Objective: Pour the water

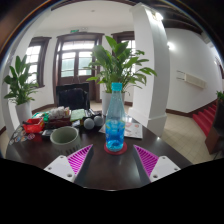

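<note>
A clear plastic water bottle with a blue cap and blue base [115,120] is seen standing upright on the dark round table [110,165], a little right of the middle of the frame. The claw [112,160] is held wide open, and nothing is gripped by it. Its two fingers with pink striped pads [74,157] are shown at the bottom of the frame, one at each side. The bottle is placed just ahead of the fingertips, in line with the gap between them, and it is not touched by either pad.

To the left of the bottle, a pale green round cup [64,136] is set on the table, well apart from the bottle. Behind the cup, some small items, among them a red one [38,125], are gathered at the left of the frame; they cannot be told exactly. A tall green leafy plant [118,62] is seen behind the bottle, and a second leafy plant in a white pot [21,88] stands at the far left. A dark wooden door with windows [75,65] is visible in the upper left.
</note>
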`<state>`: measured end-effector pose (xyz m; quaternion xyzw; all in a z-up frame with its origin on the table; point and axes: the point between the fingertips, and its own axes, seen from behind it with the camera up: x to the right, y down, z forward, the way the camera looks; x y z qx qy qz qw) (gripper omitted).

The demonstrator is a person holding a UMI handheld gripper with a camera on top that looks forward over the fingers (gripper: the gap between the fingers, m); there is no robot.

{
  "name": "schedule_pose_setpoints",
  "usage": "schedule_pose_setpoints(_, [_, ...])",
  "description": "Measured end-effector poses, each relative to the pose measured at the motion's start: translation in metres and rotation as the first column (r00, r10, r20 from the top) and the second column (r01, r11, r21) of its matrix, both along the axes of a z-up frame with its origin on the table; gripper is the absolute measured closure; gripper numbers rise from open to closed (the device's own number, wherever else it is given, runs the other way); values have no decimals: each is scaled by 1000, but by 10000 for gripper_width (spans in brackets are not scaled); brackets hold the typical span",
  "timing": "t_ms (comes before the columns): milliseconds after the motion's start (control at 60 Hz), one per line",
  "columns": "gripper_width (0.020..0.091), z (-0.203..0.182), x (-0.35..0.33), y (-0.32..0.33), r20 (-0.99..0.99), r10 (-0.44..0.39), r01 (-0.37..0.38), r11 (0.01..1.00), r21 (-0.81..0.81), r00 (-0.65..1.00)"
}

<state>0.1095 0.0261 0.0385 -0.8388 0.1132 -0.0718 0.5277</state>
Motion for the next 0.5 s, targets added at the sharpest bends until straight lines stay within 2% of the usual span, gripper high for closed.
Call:
schedule_pose_setpoints(183, [305, 56, -32, -76, 22, 27, -27, 1000, 15, 999])
schedule_pose_setpoints(317, [305, 99, -55, -105, 67, 45, -47, 998, 34, 997])
schedule_pose_setpoints(500, [305, 122, -96, -121, 34, 120, -121, 991, 52, 992])
